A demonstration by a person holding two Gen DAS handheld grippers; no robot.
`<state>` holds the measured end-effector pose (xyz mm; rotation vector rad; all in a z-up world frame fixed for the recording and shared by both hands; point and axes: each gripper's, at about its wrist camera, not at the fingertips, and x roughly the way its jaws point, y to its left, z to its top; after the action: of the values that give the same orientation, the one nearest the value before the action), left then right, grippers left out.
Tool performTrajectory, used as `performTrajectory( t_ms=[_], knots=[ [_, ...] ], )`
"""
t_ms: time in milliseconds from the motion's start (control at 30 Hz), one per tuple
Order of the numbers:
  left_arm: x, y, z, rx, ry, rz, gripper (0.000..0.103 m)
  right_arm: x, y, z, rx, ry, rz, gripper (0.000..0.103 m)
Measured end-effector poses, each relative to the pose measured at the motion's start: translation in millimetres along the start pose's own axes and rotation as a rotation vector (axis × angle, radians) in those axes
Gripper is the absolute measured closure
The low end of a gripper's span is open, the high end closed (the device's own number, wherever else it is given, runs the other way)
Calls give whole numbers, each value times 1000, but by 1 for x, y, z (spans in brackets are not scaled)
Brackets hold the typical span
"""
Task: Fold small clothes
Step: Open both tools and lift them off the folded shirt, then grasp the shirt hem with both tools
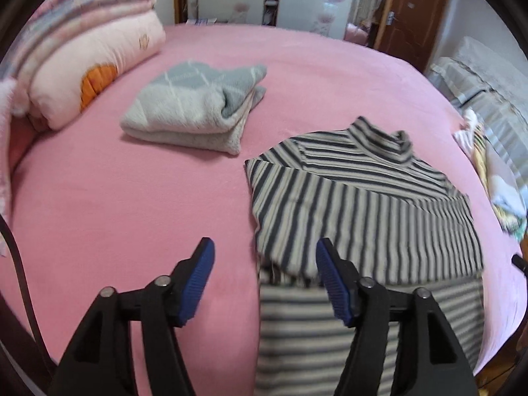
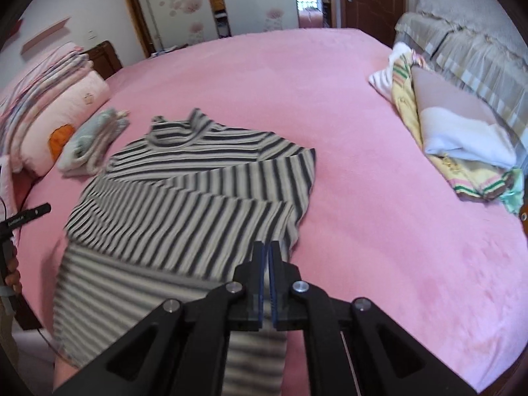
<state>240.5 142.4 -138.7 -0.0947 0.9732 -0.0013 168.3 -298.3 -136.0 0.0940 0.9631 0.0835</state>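
A black-and-cream striped turtleneck top lies on the pink bed, collar away from me, both sleeves folded across its chest, its hem hanging over the near edge. My left gripper is open over the top's left edge, holding nothing. In the right wrist view the top lies left of centre. My right gripper is shut at the top's right side near a folded sleeve end; I cannot tell if cloth is between its pads.
A folded grey checked garment lies at the back left, also in the right wrist view. Stacked pink quilts sit far left. A pile of loose clothes lies at the bed's right side. A covered sofa stands beyond.
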Motion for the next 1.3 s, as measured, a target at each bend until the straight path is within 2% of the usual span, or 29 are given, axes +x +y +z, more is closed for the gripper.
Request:
performTrajectory(
  t_ms=[33,133,267,400,500,667,833,933,1033,1167,1300],
  knots=[
    [-11,-3,-6,18,-11,3,31,-10,3,-4,-14,-8,6,100],
    [-43,-12,-33,74,-43,-2,31,-39,15,-22,-66,-28,19,100],
    [-64,-16,-91,115,-29,-40,31,-54,24,-57,-126,-3,46,99],
    [-62,-15,-152,149,12,-53,31,-54,26,-108,-145,53,118,91],
    [-57,-8,-192,138,43,-53,31,-47,27,-146,-147,106,155,91],
    [-54,5,-238,105,46,-60,31,-48,30,-197,-177,119,142,91],
    [-50,9,-259,149,44,-28,31,-57,18,-221,-118,120,149,91],
    [-44,15,-257,130,60,-30,31,-60,13,-231,-115,142,142,91],
    [-35,23,-263,109,94,-49,31,-60,9,-239,-130,168,139,91],
    [-24,25,-275,134,156,-82,31,-55,-1,-254,-112,218,144,91],
    [-14,23,-284,165,181,-69,31,-44,-7,-265,-91,265,156,91]
  ],
)
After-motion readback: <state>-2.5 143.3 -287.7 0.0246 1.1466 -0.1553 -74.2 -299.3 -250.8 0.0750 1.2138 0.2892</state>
